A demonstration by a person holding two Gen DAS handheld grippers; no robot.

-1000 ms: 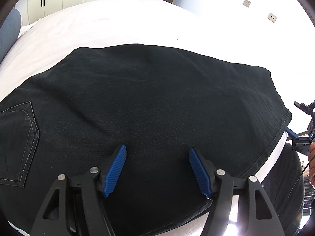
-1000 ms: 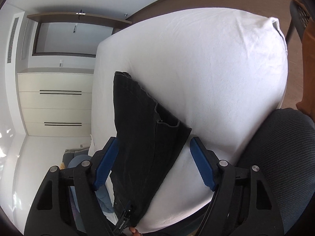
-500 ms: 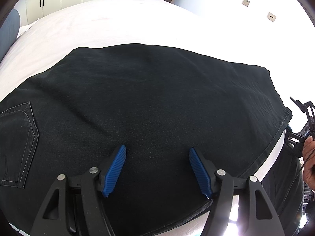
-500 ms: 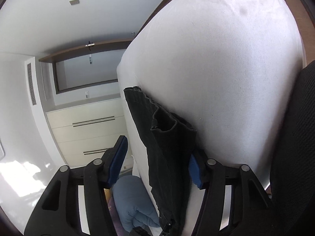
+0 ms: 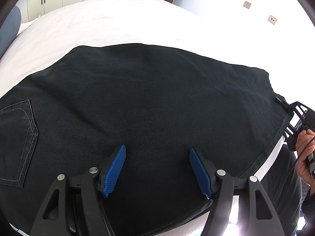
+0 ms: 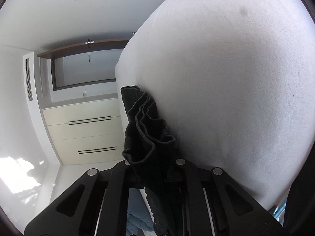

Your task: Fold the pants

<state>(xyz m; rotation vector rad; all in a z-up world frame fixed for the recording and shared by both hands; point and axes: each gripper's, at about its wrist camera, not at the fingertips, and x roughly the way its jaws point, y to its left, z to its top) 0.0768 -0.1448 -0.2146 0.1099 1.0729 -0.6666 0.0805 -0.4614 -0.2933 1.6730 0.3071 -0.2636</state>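
Black denim pants (image 5: 149,106) lie folded flat on a white bed (image 5: 102,21), a back pocket at the left. My left gripper (image 5: 157,169) is open, its blue pads hovering over the near edge of the pants and holding nothing. My right gripper (image 5: 295,118) shows at the pants' right end, held by a hand. In the right wrist view my right gripper (image 6: 151,169) is shut on the bunched hem of the pants (image 6: 143,125), which hides its pads.
White mattress (image 6: 226,78) fills the right wrist view. Cream drawers (image 6: 84,131) and a wall stand behind. A blue-grey pillow (image 5: 7,25) sits at the far left of the bed. A dark office chair (image 5: 285,186) stands at the bed's right edge.
My right gripper has closed on the hem of the pants, and the fabric has bunched up between its jaws. My left gripper has stayed open and still.
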